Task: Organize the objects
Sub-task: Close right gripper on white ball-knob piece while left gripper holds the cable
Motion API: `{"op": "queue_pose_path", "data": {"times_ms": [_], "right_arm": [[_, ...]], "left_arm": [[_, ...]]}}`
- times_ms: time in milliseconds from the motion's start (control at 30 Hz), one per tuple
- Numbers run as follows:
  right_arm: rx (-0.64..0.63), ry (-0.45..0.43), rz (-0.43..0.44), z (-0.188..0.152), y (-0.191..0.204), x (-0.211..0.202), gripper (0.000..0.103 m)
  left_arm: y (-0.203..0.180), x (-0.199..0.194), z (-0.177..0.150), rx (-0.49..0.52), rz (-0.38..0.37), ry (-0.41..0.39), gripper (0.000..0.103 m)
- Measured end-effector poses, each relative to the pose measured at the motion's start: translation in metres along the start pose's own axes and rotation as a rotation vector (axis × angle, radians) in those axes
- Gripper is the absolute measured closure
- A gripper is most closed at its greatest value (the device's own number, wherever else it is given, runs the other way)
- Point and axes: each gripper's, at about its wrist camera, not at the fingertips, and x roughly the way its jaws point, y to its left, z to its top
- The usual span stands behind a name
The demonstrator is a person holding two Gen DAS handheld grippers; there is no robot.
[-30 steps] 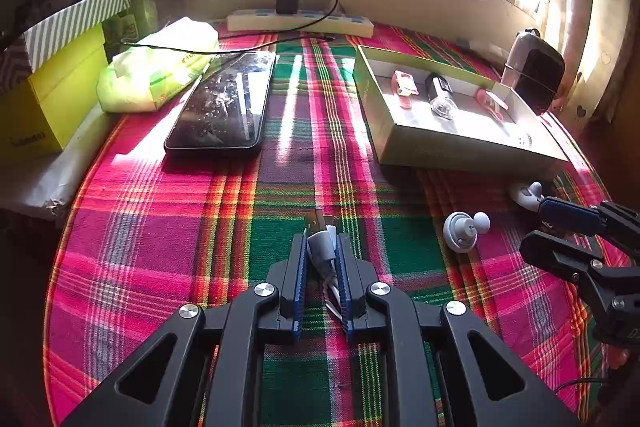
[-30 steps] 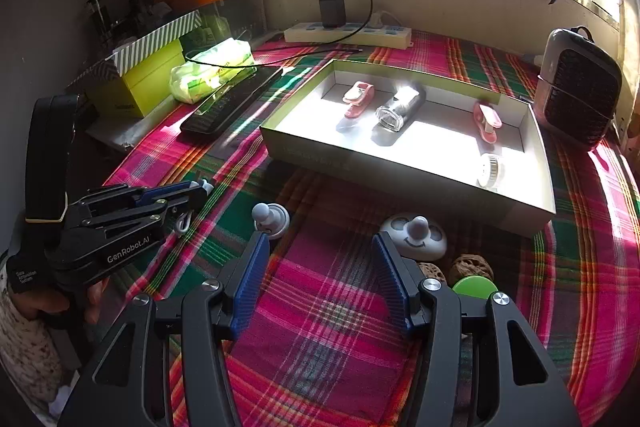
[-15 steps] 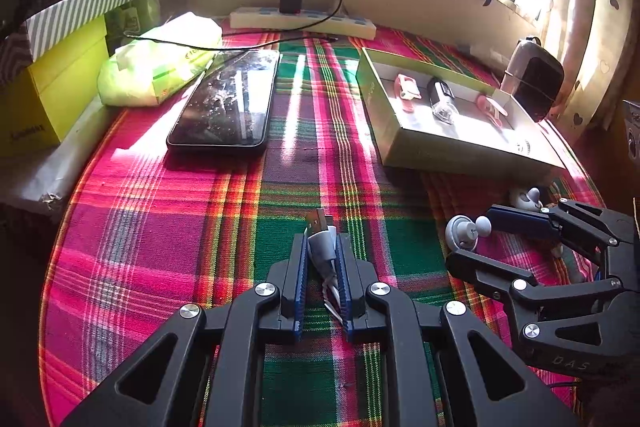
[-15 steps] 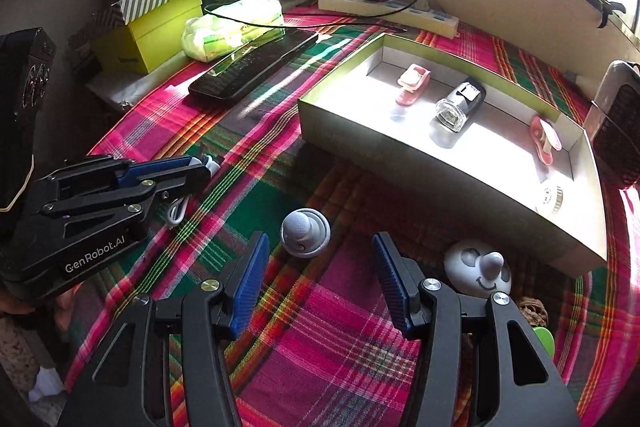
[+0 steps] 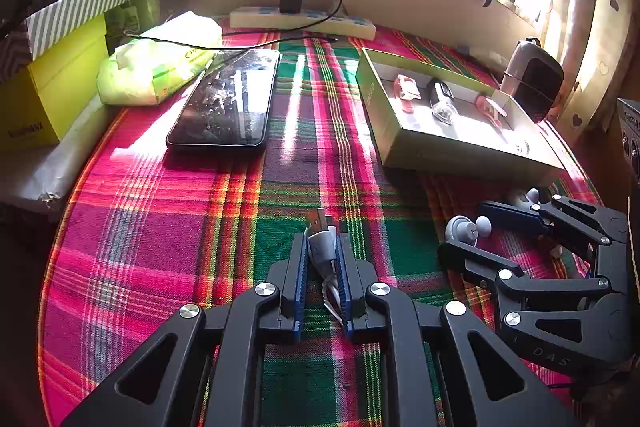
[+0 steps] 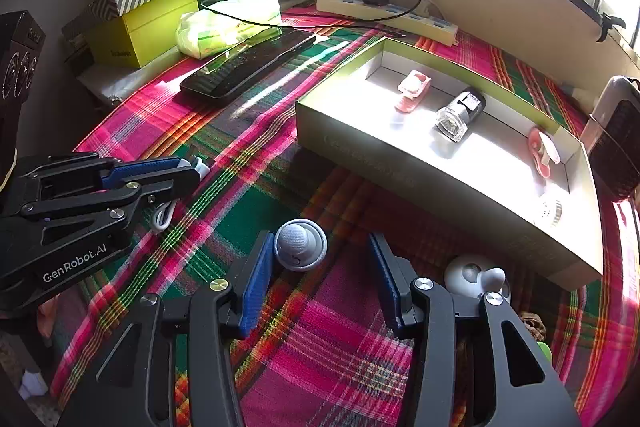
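Landmark: the open shallow box [image 6: 448, 163] on the plaid-covered surface [image 5: 160, 227].

Left gripper [image 5: 322, 247]: fingers clamped on the white USB plug [image 5: 320, 241] of a cable, metal end poking out past the fingertips. Loose white cable loops trail beneath the fingers. Sits well apart from the box, out over the plaid cloth toward the camera side of the box's near left corner.

Right gripper [image 6: 320, 267]: fingers closing, not yet pressing. A small grey-white round knob piece [image 6: 300, 243] lies between them, touching or just beside the left finger [image 6: 256, 287]; a clear gap remains on the other side. This piece rests on the cloth near the box's front wall.

A second white round piece [image 6: 476, 275] with a stem lies just in front of the box, beside the right finger's outer side.

Inside the box: a pink clip [image 6: 414, 91], a clear-and-black cylinder [image 6: 458, 115], a pink-and-white item [image 6: 544, 151], a small round white disc [image 6: 550, 211].

Beyond the box's left end: a black phone [image 5: 228, 103], screen up, lying flat. A green-white tissue pack [image 5: 160, 63] touches its far side. A power strip [image 5: 300, 21] with a black charger lies against the wall behind the box.
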Motion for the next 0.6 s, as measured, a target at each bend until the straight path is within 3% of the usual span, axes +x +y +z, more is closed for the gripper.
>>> {"op": "queue_pose_path", "data": {"times_ms": [100, 267, 600], "right_arm": [[-0.002, -0.002, 0.0, -0.0006, -0.0001, -0.0002, 0.055], [-0.005, -0.009, -0.006, -0.0009, 0.0002, -0.0019, 0.069], [0.004, -0.018, -0.012, -0.0021, -0.0014, -0.0028, 0.078]], "left_arm": [[0.0, 0.0001, 0.0, 0.0, 0.0, 0.0, 0.09], [0.0, 0.0003, -0.0002, 0.0, 0.0, 0.0, 0.09], [-0.0001, 0.0004, -0.0001, 0.0, 0.0, -0.001, 0.09]]}}
